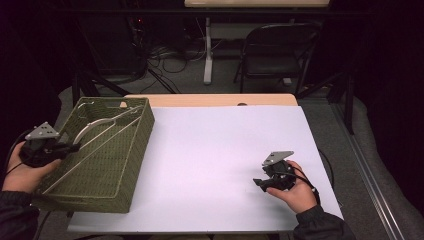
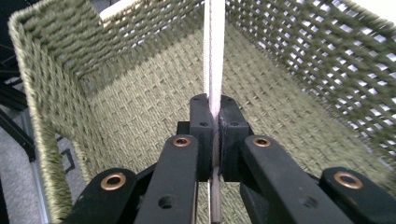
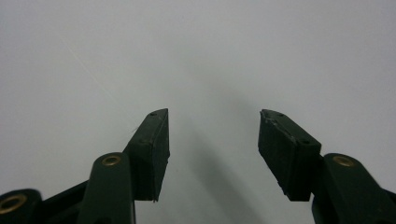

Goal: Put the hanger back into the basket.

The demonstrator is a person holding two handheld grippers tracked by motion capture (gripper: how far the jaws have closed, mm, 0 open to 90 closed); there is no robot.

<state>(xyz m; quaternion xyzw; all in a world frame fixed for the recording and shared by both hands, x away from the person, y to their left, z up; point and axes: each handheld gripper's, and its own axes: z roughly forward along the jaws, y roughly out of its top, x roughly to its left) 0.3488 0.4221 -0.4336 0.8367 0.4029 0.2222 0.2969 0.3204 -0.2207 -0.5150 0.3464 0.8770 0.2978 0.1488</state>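
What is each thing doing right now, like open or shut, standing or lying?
Left gripper: shut on the hanger.
Right gripper: open, holding nothing, over the white table.
Hanger: tilted inside the basket.
Basket: upright at the table's left edge.
Folding chair: unfolded, standing.

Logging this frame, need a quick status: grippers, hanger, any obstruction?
Left gripper shut on the white hanger, holding it inside the green basket. Right gripper open, empty, over the white table. Nothing in the way.
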